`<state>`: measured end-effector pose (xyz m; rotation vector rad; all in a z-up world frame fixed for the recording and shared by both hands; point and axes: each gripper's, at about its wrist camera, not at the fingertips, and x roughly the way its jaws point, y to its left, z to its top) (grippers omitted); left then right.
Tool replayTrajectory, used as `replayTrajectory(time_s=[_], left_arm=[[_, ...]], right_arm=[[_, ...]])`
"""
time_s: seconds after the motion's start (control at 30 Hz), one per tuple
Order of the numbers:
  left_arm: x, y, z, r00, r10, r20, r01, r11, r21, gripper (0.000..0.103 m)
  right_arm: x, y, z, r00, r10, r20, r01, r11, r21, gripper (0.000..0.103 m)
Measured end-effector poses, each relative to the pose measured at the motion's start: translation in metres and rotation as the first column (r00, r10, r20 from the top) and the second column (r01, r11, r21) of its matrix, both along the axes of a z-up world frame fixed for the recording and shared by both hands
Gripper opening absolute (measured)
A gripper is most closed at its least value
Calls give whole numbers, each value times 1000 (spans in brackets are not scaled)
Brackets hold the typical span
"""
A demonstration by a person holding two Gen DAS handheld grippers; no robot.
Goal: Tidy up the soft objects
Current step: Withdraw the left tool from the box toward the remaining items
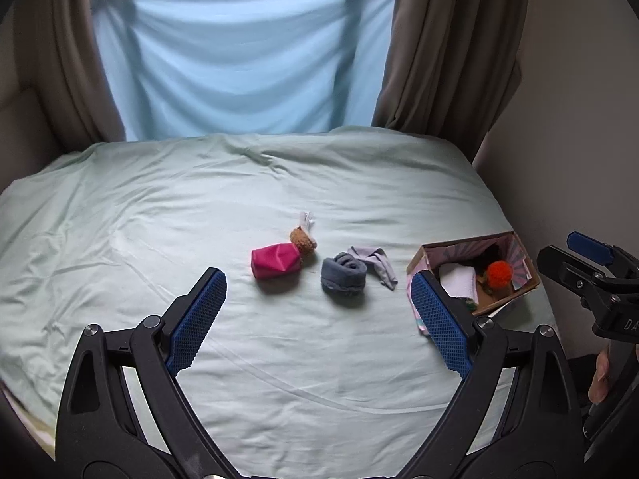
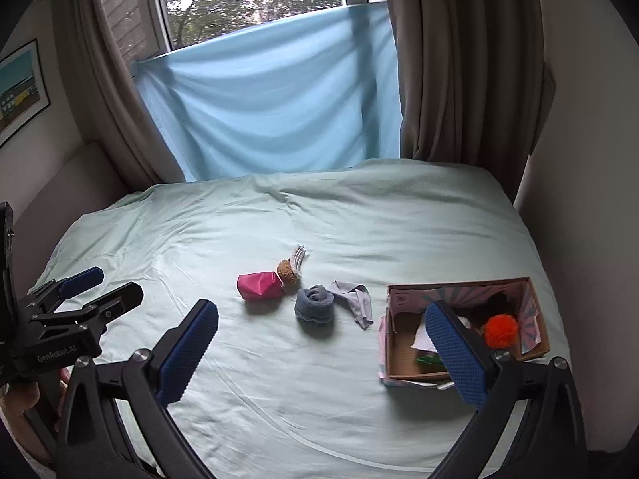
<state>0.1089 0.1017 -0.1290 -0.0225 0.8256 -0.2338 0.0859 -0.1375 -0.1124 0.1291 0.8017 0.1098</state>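
Note:
On the pale green bed sheet lie a pink soft pouch, a brown plush piece with white strings, a rolled blue-grey sock and a flat grey cloth. They also show in the right wrist view: the pouch, the plush piece, the sock and the cloth. A cardboard box at the right holds an orange pom-pom and white cloth. My left gripper is open and empty, short of the items. My right gripper is open and empty.
Brown curtains and a light blue sheet hang behind the bed. A wall runs close along the bed's right side. A framed picture hangs at the left. The other gripper shows at each view's edge.

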Motion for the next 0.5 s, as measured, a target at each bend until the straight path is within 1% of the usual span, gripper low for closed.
replayTrajectory(time_s=[0.1, 0.2, 0.33, 0.4, 0.5], left_arm=[[24, 12, -19, 999, -35, -6, 35, 999, 1, 94], [51, 23, -46, 997, -74, -22, 75, 997, 2, 94], [87, 33, -89, 991, -128, -48, 128, 992, 5, 94], [105, 36, -114, 986, -157, -60, 158, 987, 9, 94], [129, 37, -152, 976, -206, -67, 208, 978, 20, 94]], right_arm=[[15, 13, -18, 999, -39, -16, 40, 999, 14, 103], [34, 27, -42, 997, -66, -29, 67, 998, 16, 103], [58, 41, -74, 995, -91, -45, 92, 996, 18, 103], [71, 47, -92, 994, -102, -51, 103, 995, 19, 103], [93, 55, -127, 991, -115, -66, 117, 993, 20, 103]])
